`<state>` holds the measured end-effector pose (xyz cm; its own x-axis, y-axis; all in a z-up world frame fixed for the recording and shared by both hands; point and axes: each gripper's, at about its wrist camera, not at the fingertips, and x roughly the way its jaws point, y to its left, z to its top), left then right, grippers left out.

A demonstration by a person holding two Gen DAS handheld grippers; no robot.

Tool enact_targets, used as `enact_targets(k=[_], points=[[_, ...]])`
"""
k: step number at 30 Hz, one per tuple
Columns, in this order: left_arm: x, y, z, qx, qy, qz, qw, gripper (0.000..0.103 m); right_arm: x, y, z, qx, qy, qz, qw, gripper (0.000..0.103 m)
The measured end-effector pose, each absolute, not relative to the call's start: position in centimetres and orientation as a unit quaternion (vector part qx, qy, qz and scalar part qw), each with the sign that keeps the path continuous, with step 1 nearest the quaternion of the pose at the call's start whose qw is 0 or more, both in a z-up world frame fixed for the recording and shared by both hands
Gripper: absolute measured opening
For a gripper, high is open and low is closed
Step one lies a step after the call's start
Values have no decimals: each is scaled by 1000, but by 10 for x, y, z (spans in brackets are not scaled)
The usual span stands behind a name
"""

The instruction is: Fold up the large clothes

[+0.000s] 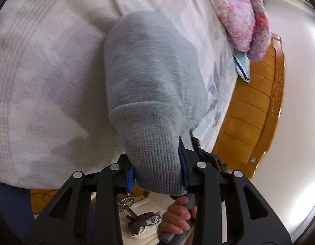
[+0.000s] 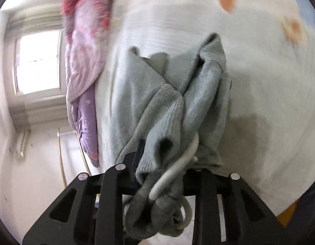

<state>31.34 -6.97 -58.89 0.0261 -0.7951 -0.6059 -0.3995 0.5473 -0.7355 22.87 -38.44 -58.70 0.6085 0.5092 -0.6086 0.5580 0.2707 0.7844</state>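
Nearest me, my left claw (image 1: 157,175) is clamped on the grey sweatshirt's (image 1: 153,77) ribbed cuff; my right claw (image 2: 163,175) pinches bunched fabric and drawstring (image 2: 171,173) above the bed (image 2: 259,81). Uneven grips could slip, I judge, spoiling the fold

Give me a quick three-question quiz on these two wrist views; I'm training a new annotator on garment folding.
1. True or false: the left gripper is closed on the ribbed cuff of the grey garment.
2. What white item hangs with the bunched grey cloth in the right gripper? A) a drawstring cord B) a sock C) a hanger
3. Fill in: beyond the garment, a pink and purple ____ is heaped at the bed's edge.

Key
1. True
2. A: the cord
3. blanket
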Motion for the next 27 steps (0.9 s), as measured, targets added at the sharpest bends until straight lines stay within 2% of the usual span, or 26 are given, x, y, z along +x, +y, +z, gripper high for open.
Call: enact_targets(k=[7, 11, 20, 27], points=[[335, -103, -533, -380, 649, -218, 622, 33, 249, -402, -521, 531, 434, 21, 728, 21], [348, -137, -504, -355, 622, -238, 656, 33, 259, -426, -507, 524, 420, 50, 739, 21], [402, -278, -461, -312, 546, -274, 728, 33, 354, -552, -467, 500, 373, 105, 775, 21], [480, -400, -462, -269, 489, -315, 767, 33, 426, -667, -479, 509, 309, 124, 794, 21]])
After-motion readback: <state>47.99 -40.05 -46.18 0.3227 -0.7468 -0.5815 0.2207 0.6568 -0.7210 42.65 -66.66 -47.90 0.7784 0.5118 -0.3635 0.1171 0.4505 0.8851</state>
